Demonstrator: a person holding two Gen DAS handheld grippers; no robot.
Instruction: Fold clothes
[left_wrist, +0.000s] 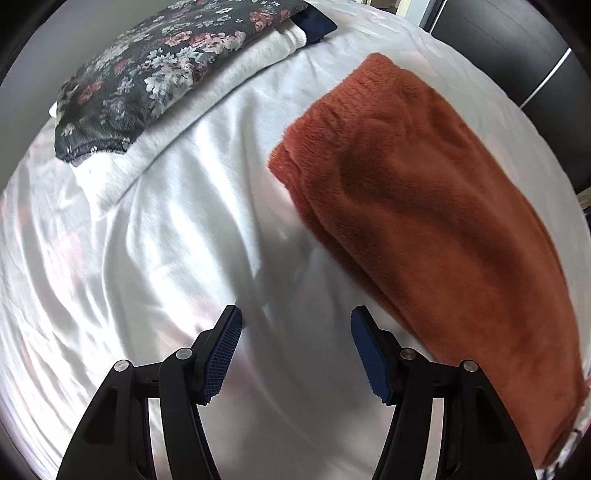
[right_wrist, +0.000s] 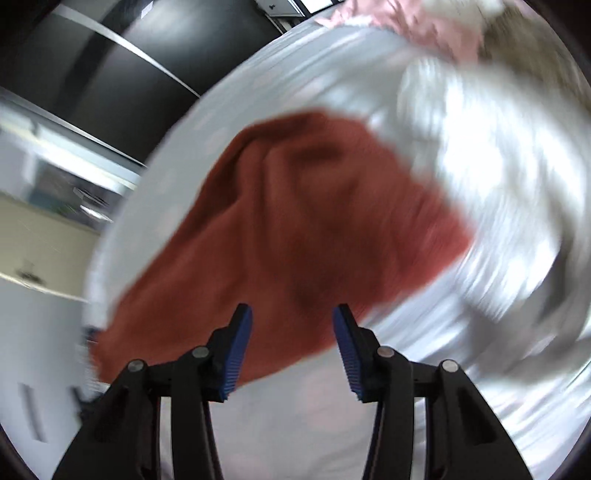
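While both gape, left tool (left_wrist: 295, 347), right tool (right_wrist: 291, 350), empty

Left wrist view: sharp in the centre, bright diffuse daylight, soft shadows in the folds of the white sheet (left_wrist: 177, 258), mild glare lower left. Rust fleece garment (left_wrist: 424, 206) reads crisp at its upper hem, slightly soft lower down. Right wrist view: heavy motion blur, swirling smear across the sheet (right_wrist: 498, 192) and the garment (right_wrist: 295, 221); only the gripper fingers (right_wrist: 236, 354) stay sharp. Both: strong fisheye bending, black vignette at corners, blown highlights on white fabric.
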